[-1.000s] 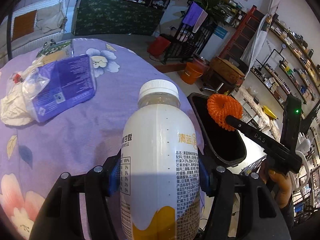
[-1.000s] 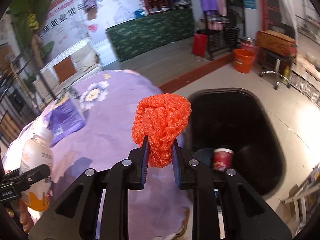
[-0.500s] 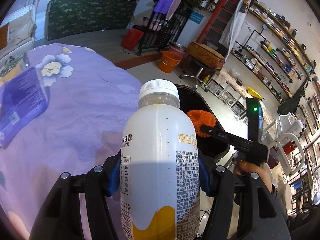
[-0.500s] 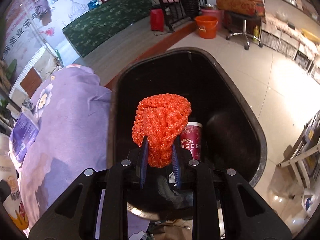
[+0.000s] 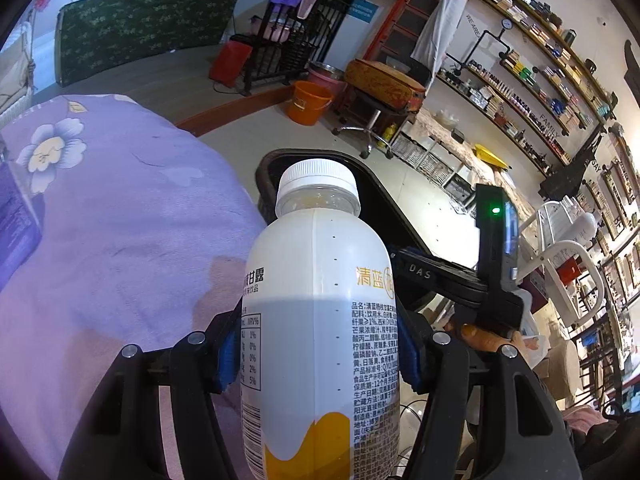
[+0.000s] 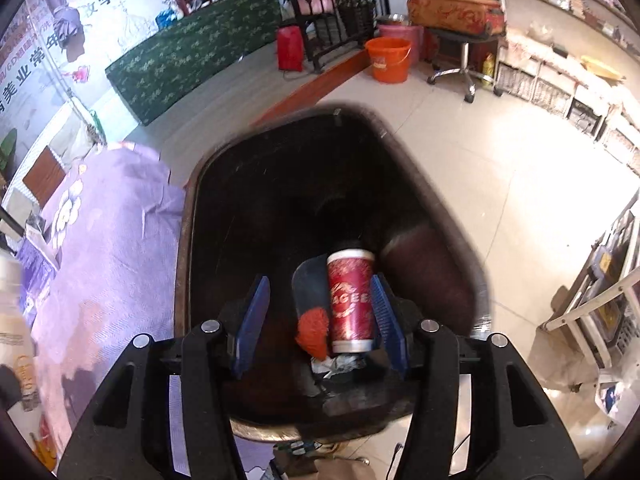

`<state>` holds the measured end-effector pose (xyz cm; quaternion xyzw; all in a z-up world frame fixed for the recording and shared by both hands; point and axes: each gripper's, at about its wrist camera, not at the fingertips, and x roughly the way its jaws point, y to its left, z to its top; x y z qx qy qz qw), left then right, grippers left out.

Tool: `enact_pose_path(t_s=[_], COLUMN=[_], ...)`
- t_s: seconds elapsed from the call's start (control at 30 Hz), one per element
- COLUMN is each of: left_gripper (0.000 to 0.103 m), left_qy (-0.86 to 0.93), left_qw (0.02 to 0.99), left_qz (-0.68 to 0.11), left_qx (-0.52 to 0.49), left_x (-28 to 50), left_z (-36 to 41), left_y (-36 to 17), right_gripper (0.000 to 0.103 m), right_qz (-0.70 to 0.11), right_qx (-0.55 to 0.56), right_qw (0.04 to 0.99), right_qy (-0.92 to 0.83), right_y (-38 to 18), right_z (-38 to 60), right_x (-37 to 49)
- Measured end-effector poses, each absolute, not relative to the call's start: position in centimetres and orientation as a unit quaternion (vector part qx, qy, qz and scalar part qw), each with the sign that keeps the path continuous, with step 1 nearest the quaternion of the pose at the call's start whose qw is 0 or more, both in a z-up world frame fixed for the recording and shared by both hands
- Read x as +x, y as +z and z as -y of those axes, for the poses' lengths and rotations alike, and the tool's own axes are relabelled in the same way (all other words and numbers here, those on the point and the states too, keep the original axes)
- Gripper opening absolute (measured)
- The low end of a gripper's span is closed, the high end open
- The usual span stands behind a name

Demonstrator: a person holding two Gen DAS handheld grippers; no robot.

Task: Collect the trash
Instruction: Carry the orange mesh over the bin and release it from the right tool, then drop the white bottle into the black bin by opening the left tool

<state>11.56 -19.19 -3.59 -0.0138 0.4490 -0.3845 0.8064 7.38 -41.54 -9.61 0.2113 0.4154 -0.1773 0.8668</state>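
My left gripper (image 5: 318,356) is shut on a white drink bottle (image 5: 320,320) with a white cap and a yellow base, held upright above the purple tablecloth's edge. The black trash bin (image 5: 268,168) stands behind it. My right gripper (image 6: 318,304) is open over the black trash bin (image 6: 208,184). Inside the bin lie the orange foam net (image 6: 314,330), a red paper cup (image 6: 351,300) and crumpled foil. The right gripper's body also shows in the left wrist view (image 5: 460,280), its fingertips hidden by the bottle.
The round table with the purple flowered cloth (image 5: 100,220) lies left of the bin; a purple packet (image 5: 12,220) lies at its left edge. An orange bucket (image 6: 388,60), a stool (image 6: 464,52) and shelves stand beyond on the tiled floor.
My right gripper moved over the bin, opened and let go of the orange foam net, which now lies in the bin. My left gripper carried the bottle right, toward the bin.
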Motion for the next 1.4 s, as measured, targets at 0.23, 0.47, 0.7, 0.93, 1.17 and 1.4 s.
enact_pose_path(t_s=[0.23, 0.47, 0.7, 0.93, 1.17, 1.4], left_gripper=[0.06, 0.06, 0.06, 0.06, 0.06, 0.089], left_qy=[-0.419, -0.426, -0.415, -0.409, -0.404, -0.404], left_qw=[0.778, 0.751, 0.741, 0.732, 0.725, 0.73], left_qz=[-0.468, -0.504, -0.527, -0.54, -0.551, -0.543], left_qx=[0.001, 0.011, 0.03, 0.07, 0.089, 0.098], left_x=[12.3, 13.7, 14.7, 15.0, 15.1, 15.1], left_z=[23.7, 27.0, 29.7, 32.5, 34.2, 34.4], left_y=[-3.9, -5.5, -6.6, -8.4, -9.3, -9.1], right_gripper=[0.058, 0.058, 0.059, 0.059, 0.059, 0.059], right_qz=[-0.37, -0.338, -0.322, -0.32, -0.315, -0.311], right_qx=[0.223, 0.237, 0.244, 0.249, 0.254, 0.256], right_qw=[0.879, 0.883, 0.884, 0.882, 0.88, 0.881], right_qy=[-0.203, -0.224, -0.235, -0.24, -0.248, -0.249], right_y=[-6.3, -4.3, -3.4, -3.4, -3.2, -3.1], right_z=[43.3, 44.6, 45.2, 45.4, 45.9, 45.8], right_x=[4.3, 1.7, 0.3, -0.4, -1.0, -1.1])
